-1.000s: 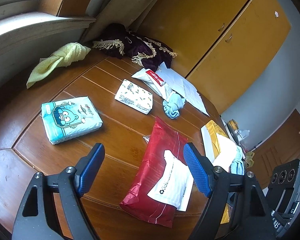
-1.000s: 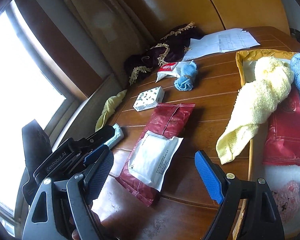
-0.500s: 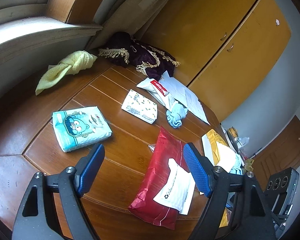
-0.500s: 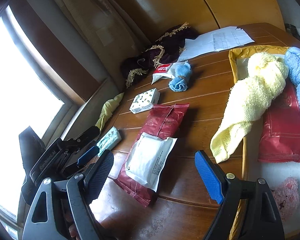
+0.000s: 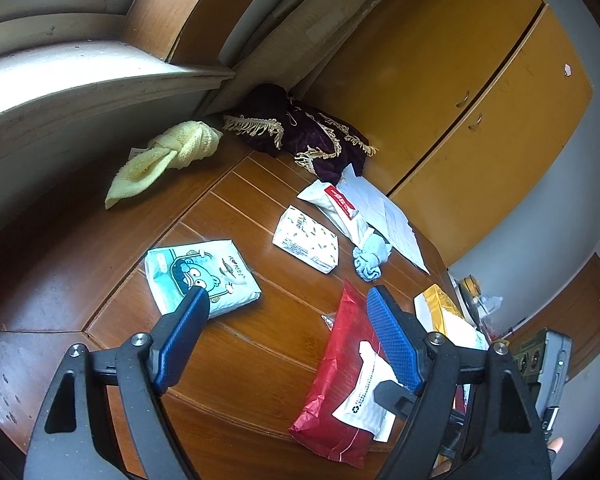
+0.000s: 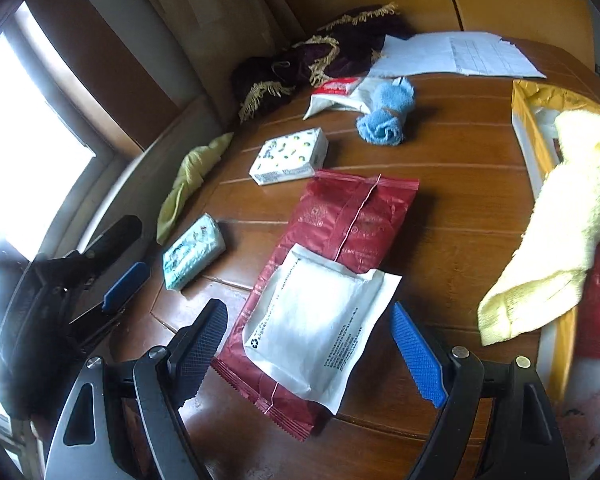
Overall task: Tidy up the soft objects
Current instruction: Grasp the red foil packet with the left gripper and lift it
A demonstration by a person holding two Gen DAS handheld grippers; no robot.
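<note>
Right gripper [image 6: 312, 352] has dropped closer over the white pouch [image 6: 316, 320] lying on the red packet [image 6: 336, 248] mid-bench — fingers spread, empty. Left gripper [image 5: 288, 332] likewise spread — pickup looks imminent.

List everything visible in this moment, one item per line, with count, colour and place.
table: one, brown wood, under everything.
red packet: one, table centre.
white pouch: one, lying on the red packet.
tissue packs: two, teal cartoon near the left gripper, white leaf-print mid-table.
blue cloth: one, rolled, far side.
yellow towels: two, one by the window sill, one draped over the yellow tray.
fringed cloth: one, dark purple, far corner.
papers: white, far edge.
left gripper: open.
right gripper: open.
</note>
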